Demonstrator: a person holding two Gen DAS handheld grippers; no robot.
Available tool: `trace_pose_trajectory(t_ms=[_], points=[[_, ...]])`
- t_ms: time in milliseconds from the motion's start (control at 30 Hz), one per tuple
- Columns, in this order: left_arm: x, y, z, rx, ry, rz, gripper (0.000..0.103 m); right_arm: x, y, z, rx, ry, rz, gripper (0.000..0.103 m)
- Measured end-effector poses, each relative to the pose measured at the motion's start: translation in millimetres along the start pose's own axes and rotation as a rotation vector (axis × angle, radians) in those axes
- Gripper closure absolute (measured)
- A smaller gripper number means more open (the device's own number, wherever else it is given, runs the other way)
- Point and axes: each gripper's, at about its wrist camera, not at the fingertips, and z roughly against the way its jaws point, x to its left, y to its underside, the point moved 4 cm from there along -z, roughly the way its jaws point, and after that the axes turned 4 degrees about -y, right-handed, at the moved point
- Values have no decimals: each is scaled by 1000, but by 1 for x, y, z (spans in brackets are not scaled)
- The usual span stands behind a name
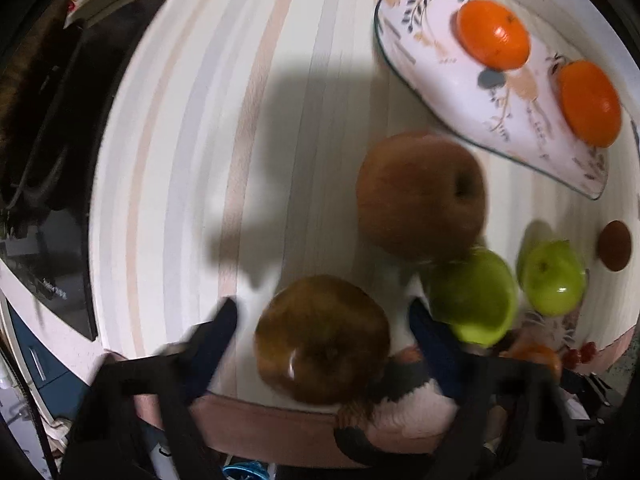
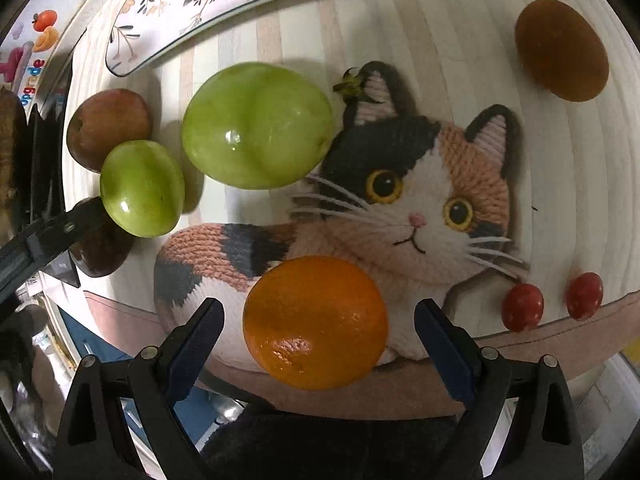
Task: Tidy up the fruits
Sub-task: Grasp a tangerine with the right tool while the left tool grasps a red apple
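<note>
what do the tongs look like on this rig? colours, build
Both tongs, left and right, have black plastic frames with triangular cut-outs and dark blue finger pads. Silver screw heads show at the right one's joints. The left one is blurred. No cables or sleeves are visible.

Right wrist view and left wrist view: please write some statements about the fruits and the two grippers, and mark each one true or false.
1. The right gripper is open, with an orange between its fingers. True.
2. The plate holds two green fruits. False: it holds two oranges.
3. The left gripper is shut on a green fruit. False: it is open around a brown apple.
4. Two small red tomatoes lie near the edge of the mat. True.
5. The mat shows a dog. False: it shows a cat.
</note>
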Motion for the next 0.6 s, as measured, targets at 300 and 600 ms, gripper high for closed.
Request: trace_pose_trajectory(t_ms=[300, 600], points=[[-5, 42, 5, -17, 2, -4, 41, 10, 4, 0, -32, 48, 73, 34], [-37, 94, 1, 20, 36, -41, 41, 12, 15, -4, -6, 64, 149, 34]])
